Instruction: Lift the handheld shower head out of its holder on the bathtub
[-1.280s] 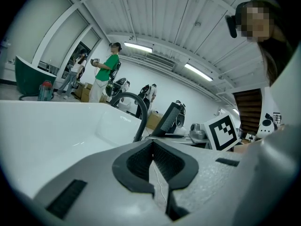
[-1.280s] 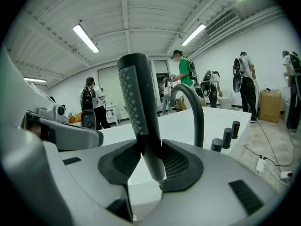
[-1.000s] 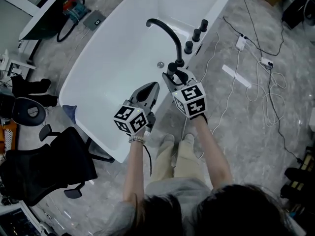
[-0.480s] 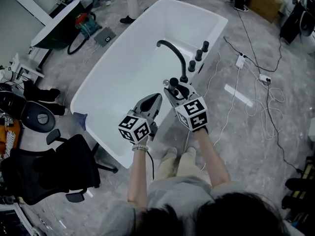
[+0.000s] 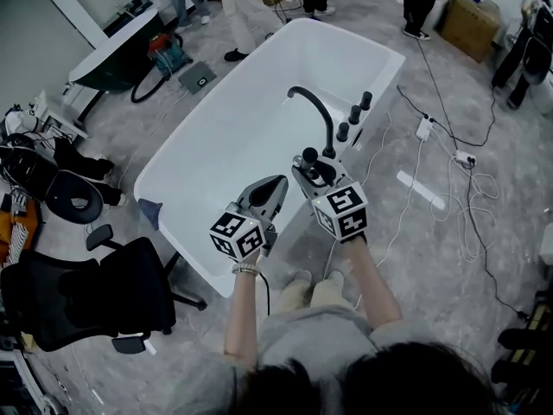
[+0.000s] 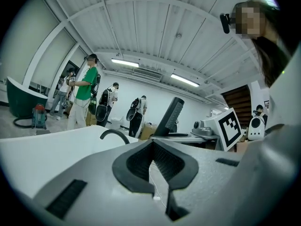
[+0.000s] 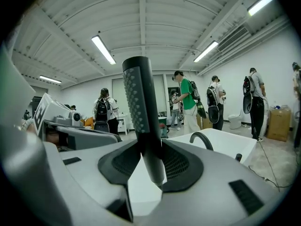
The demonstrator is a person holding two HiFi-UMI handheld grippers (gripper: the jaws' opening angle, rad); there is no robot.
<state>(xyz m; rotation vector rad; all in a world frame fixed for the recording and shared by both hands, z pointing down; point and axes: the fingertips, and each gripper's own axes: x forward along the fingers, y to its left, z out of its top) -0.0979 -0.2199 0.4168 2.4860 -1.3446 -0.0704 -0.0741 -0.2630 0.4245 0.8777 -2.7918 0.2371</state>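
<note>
The person's two arms reach forward and down, one gripper in each hand. The left gripper (image 5: 273,184) hangs over the near part of the tub (image 5: 207,158). Its jaws are together at the tips and nothing is between them.

Just beside it, on the right, the right gripper (image 5: 313,173) is clamped on the black shower head (image 7: 141,112). The pads press on the lower part of the handle from both sides. The shower head stands nearly upright, and its dotted spray face turns to the left in the right gripper view. It is above the tub's right rim, close to the base of the spout (image 5: 313,106). I cannot make out the holder.

Behind the spout, three dark knobs (image 5: 354,114) stand in a row on the same rim. A black chair (image 5: 95,292) stands on the floor at the left of the tub, and cables (image 5: 471,206) lie on the floor at the right. Beyond the far end of the tub, several people (image 7: 186,102) stand.
</note>
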